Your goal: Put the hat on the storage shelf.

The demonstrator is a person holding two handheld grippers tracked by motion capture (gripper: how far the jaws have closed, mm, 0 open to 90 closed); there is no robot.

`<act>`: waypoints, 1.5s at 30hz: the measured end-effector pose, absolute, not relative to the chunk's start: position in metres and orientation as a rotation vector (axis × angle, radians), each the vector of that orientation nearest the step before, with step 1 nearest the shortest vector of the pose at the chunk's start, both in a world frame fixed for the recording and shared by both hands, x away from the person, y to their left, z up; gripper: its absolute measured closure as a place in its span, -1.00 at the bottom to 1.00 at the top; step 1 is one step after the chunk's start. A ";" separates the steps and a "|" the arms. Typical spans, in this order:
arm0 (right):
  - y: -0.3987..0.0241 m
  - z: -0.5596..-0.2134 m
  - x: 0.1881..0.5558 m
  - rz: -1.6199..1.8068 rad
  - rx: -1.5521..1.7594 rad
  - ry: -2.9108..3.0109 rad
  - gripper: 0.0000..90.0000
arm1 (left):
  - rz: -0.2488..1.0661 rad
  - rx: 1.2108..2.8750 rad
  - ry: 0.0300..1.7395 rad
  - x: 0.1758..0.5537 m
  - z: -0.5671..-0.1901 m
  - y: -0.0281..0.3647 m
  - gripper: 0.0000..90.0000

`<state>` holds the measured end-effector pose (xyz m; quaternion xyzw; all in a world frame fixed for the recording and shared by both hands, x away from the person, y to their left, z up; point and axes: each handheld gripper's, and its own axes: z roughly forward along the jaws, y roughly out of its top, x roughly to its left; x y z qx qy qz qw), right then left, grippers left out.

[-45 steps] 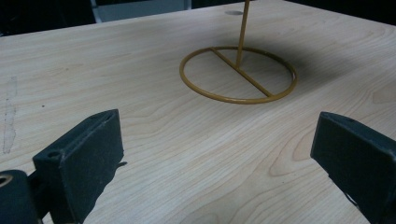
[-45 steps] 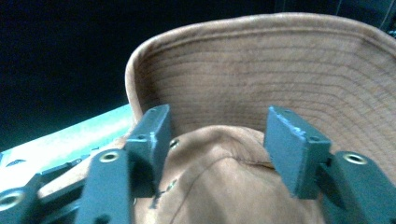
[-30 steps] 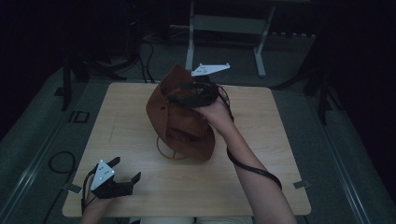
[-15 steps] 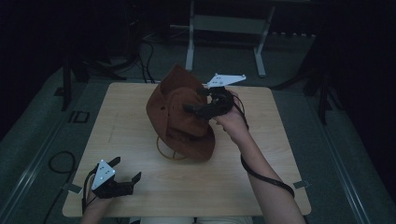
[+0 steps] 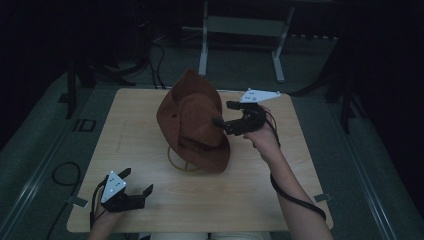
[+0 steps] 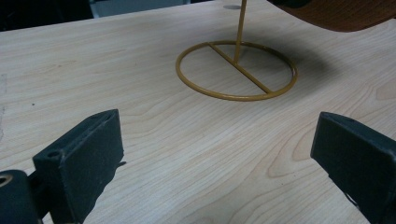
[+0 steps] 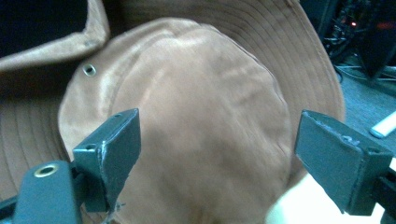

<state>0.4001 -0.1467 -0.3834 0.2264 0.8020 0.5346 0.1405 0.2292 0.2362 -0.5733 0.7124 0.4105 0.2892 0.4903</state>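
Your right gripper (image 5: 220, 124) has just spread its jaws beside the brown hat (image 5: 192, 120), gripping nothing; your left gripper (image 5: 136, 183) rests apart on the bench (image 5: 250, 190).

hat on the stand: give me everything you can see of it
The hat is brown, suede-like cloth with a rounded crown, a metal eyelet on its side and a wide stitched brim, one edge folded up. It sits tilted on a thin yellow wire stand with a ring base, mid-table. The right gripper is open at the crown; contact can't be told.
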 end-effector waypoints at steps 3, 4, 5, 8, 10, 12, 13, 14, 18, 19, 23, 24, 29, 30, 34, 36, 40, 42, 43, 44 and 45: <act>-0.156 -0.389 0.398 1.549 0.675 2.310 -0.67 | 0.702 1.729 0.997 0.230 -0.573 0.236 -0.93; -0.159 -0.392 0.398 1.543 0.677 2.311 -0.67 | 0.701 1.728 0.998 0.230 -0.574 0.236 -0.93; -0.162 -0.394 0.397 1.538 0.682 2.310 -0.67 | 0.699 1.728 0.999 0.230 -0.574 0.237 -0.93; -0.170 -0.402 0.395 1.532 0.704 2.306 -0.67 | 0.702 1.727 1.000 0.230 -0.574 0.236 -0.93; -0.176 -0.408 0.394 1.526 0.712 2.304 -0.67 | 0.702 1.727 0.999 0.230 -0.574 0.236 -0.93; -0.180 -0.413 0.392 1.503 0.720 2.299 -0.66 | 0.701 1.728 1.000 0.230 -0.574 0.236 -0.93; -0.182 -0.416 0.390 1.488 0.715 2.295 -0.66 | 0.699 1.731 0.999 0.230 -0.574 0.236 -0.93; -0.184 -0.420 0.389 1.484 0.718 2.295 -0.66 | 0.699 1.734 1.000 0.230 -0.574 0.236 -0.93; -0.196 -0.433 0.385 1.486 0.742 2.297 -0.66 | 0.698 1.733 1.001 0.230 -0.574 0.235 -0.93; -0.196 -0.433 0.385 1.486 0.742 2.297 -0.66 | 0.698 1.733 1.001 0.230 -0.574 0.235 -0.93; -0.213 -0.451 0.379 1.464 0.787 2.304 -0.66 | 0.695 1.737 0.999 0.231 -0.574 0.235 -0.93; -0.215 -0.454 0.378 1.458 0.796 2.303 -0.66 | 0.695 1.737 1.001 0.231 -0.574 0.234 -0.93; -0.226 -0.469 0.372 1.439 0.819 2.299 -0.66 | 0.697 1.737 1.000 0.231 -0.574 0.234 -0.93; -0.228 -0.472 0.371 1.434 0.815 2.299 -0.66 | 0.697 1.738 1.001 0.231 -0.574 0.234 -0.93; -0.235 -0.486 0.365 1.418 0.823 2.304 -0.66 | 0.697 1.736 1.003 0.231 -0.574 0.234 -0.93; -0.239 -0.493 0.363 1.411 0.822 2.306 -0.66 | 0.700 1.738 1.002 0.231 -0.574 0.234 -0.93; -0.245 -0.506 0.358 1.402 0.815 2.318 -0.67 | 0.695 1.737 1.002 0.231 -0.574 0.234 -0.93; -0.247 -0.512 0.355 1.393 0.822 2.330 -0.68 | 0.699 1.740 1.003 0.231 -0.574 0.234 -0.93; -0.247 -0.512 0.355 1.393 0.822 2.330 -0.68 | 0.699 1.740 1.003 0.231 -0.574 0.234 -0.93; -0.249 -0.518 0.353 1.386 0.828 2.336 -0.68 | 0.698 1.740 1.003 0.231 -0.575 0.234 -0.93; -0.250 -0.521 0.351 1.384 0.831 2.343 -0.68 | 0.699 1.740 1.003 0.231 -0.575 0.234 -0.93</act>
